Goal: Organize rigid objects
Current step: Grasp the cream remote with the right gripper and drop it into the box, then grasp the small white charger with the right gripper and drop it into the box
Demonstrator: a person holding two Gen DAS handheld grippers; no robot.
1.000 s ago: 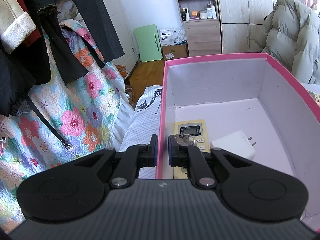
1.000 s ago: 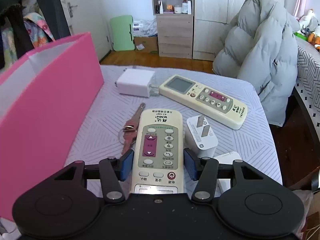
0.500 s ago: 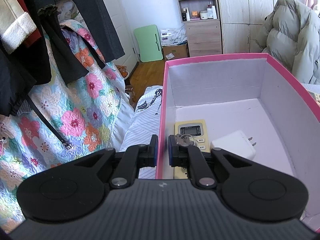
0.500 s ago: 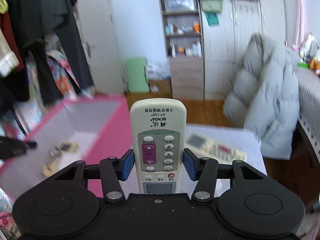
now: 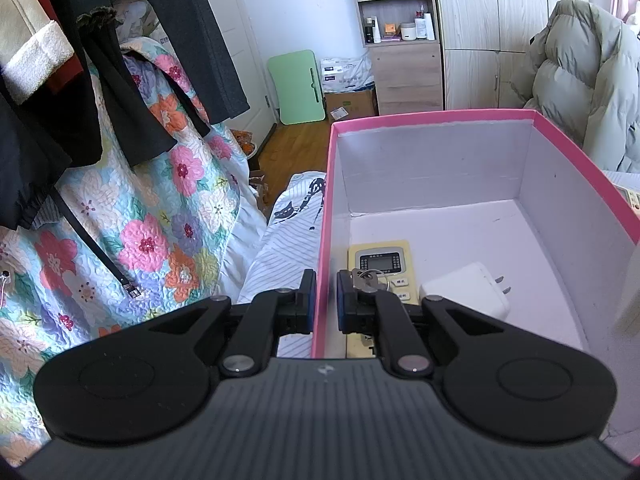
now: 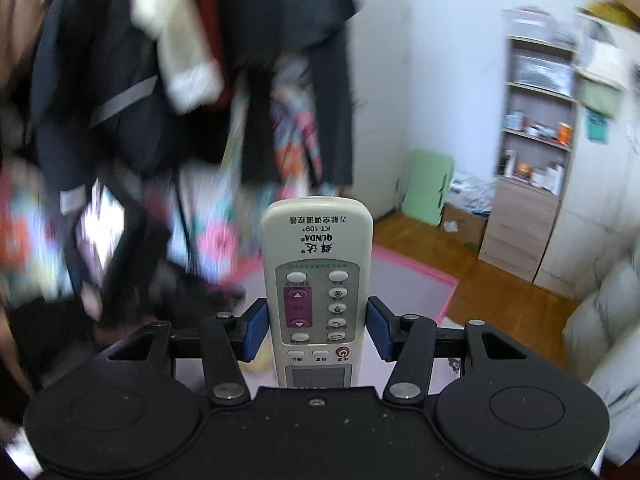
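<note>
My left gripper (image 5: 325, 295) is shut on the left wall of the pink box (image 5: 436, 116). Inside the box lie a yellow remote (image 5: 380, 258), a key (image 5: 366, 278) on it, and a white charger (image 5: 466, 290). My right gripper (image 6: 318, 326) is shut on a white remote (image 6: 318, 280) and holds it upright in the air, above the pink box (image 6: 416, 276), whose corner shows behind it. At the right edge of the left wrist view a pale blurred object (image 5: 628, 284) hangs over the box.
Dark coats (image 5: 80, 60) and a floral quilt (image 5: 152, 220) hang at the left. A striped bed cover (image 5: 288, 240) lies beside the box. A shelf unit (image 5: 400, 32), wardrobe and grey puffer jacket (image 5: 584, 88) stand at the back.
My right gripper has lifted the white remote off the bed and swung it left over the pink box. My left gripper has stayed clamped on the box wall.
</note>
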